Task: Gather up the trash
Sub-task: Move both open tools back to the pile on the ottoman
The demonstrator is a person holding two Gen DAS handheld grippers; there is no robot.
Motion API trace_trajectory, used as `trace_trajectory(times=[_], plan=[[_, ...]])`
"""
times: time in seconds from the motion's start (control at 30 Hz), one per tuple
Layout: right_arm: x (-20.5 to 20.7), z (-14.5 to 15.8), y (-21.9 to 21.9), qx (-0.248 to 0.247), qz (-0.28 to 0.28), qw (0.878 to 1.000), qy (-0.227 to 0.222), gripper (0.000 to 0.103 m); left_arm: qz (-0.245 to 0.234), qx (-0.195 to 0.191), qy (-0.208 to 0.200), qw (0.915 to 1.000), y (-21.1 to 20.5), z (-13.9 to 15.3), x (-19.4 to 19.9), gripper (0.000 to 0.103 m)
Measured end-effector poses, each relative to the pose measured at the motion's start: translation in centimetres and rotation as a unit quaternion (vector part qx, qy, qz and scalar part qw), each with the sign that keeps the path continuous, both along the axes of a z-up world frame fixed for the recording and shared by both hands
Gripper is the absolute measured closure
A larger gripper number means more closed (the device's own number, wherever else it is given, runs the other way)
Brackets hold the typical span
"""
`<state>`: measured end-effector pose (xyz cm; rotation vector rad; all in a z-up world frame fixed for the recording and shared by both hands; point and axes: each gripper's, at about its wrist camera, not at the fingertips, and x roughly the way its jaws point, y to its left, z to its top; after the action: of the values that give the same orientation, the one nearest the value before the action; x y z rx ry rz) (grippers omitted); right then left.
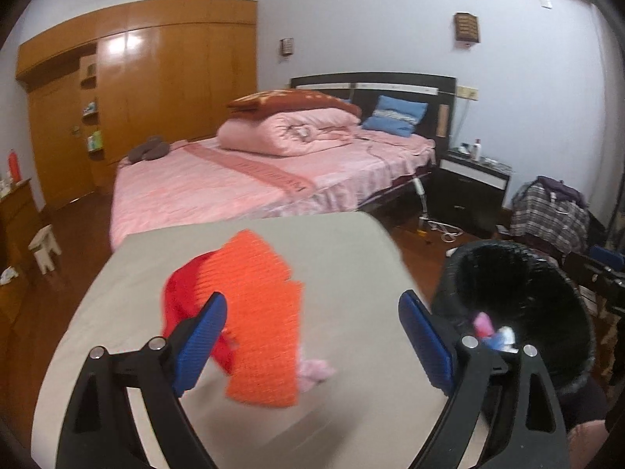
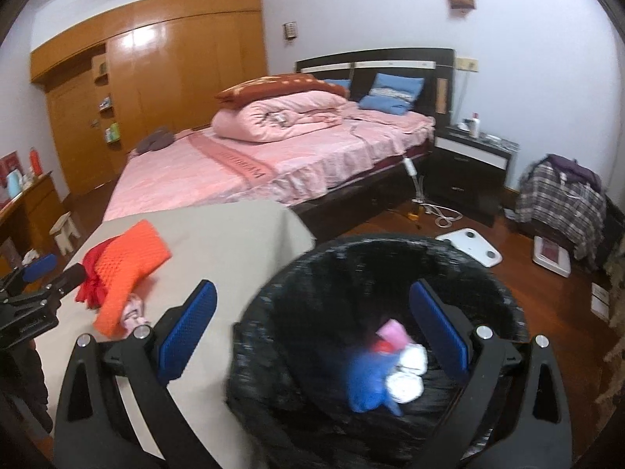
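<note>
Trash (image 2: pixel 384 371) already lies in the bin (image 2: pixel 312 273) at 5 o'clock of the bench (image 2: pixel 234 234). Left gripper (image 1: pixel 312 336) and right gripper (image 2: pixel 312 328) stand with fingers wide, empty. Orange cloth (image 1: pixel 258 312) and pink scrap (image 1: pixel 312 371) remain mid-bench, perhaps next.

No legible text, labels or numbers anywhere.

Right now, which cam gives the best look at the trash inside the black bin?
Right wrist view. It looks straight down into the black bin, showing the blurred pink, blue and white trash on its floor. The left wrist view catches the bin at its right edge, with only a few scraps visible behind that hand-held gripper's finger.
</note>
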<state>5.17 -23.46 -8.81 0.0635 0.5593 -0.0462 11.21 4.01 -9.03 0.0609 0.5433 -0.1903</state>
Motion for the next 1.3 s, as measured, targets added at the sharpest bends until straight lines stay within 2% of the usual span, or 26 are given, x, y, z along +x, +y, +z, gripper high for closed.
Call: trace_trajectory(times=[0.4, 0.63, 1.07, 1.3], plan=[[3.2, 0.1, 7.0, -0.005, 0.07, 0.998, -0.005, 0.007, 0.075, 0.003, 0.009, 0.9971, 6.9, -1.9, 0.3, 0.015], [5.9, -1.6, 10.9, -0.011, 0.096, 0.995, 0.014, 0.007, 0.107, 0.002, 0.016, 0.9942, 10.1, -3.0, 1.1, 0.016], [10.2, -5.8, 17.1, -0.016, 0.146, 0.988, 0.053, 0.007, 0.123, 0.008, 0.035, 0.9917, 12.6, -5.5, 3.2, 0.02], [11.7, -7.5, 19.1, -0.005, 0.164, 0.983, 0.078, 0.018, 0.128, 0.014, 0.045, 0.9906, 13.6, -6.5, 3.8, 0.023]])
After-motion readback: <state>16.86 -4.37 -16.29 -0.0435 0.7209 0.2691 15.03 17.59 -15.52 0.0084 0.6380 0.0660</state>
